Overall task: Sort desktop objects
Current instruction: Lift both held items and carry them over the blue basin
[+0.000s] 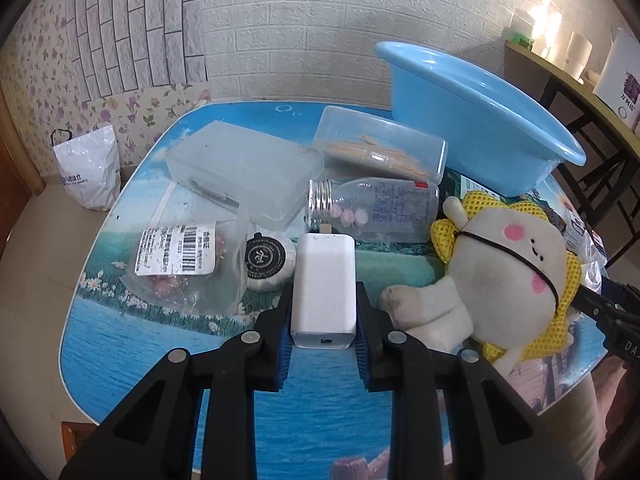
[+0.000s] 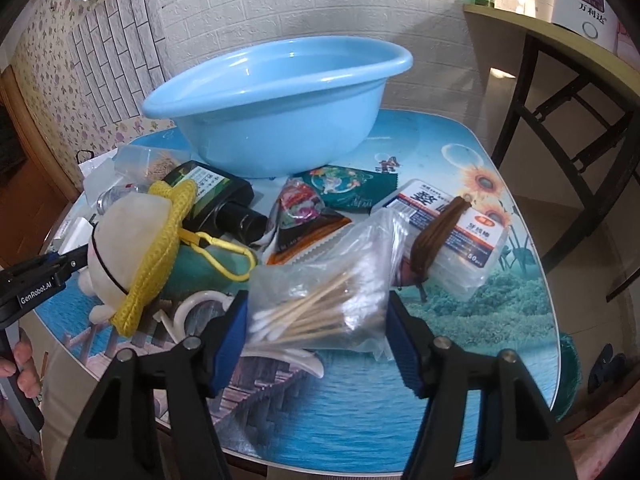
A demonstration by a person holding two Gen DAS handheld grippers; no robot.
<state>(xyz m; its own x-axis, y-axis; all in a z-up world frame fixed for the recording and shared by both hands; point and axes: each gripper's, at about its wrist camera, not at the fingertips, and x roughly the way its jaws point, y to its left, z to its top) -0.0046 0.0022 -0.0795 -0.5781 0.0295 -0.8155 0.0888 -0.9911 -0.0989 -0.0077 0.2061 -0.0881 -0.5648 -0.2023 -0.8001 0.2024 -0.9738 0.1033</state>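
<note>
My left gripper [image 1: 323, 298] is shut on a white charger block [image 1: 324, 284], both blue pads pressed flat against its sides just above the sea-print table [image 1: 320, 424]. A white plush toy with a yellow mesh hat [image 1: 512, 276] lies right beside it. In the right wrist view, my right gripper [image 2: 316, 308] has its pads against both sides of a clear bag of cotton swabs [image 2: 320, 292]. The same plush [image 2: 132, 240] lies to its left. A light blue basin [image 2: 276, 120] stands at the back of the table, seen also in the left wrist view as the basin [image 1: 480, 120].
Near the left gripper lie a frosted plastic box [image 1: 244, 172], a toothpick box [image 1: 380, 148], a pill bottle [image 1: 372, 208], a labelled bag [image 1: 180, 264] and a round soap [image 1: 266, 260]. By the right gripper: black bottle [image 2: 216, 196], snack packets [image 2: 304, 212], floss box [image 2: 444, 216], white hooks [image 2: 192, 308].
</note>
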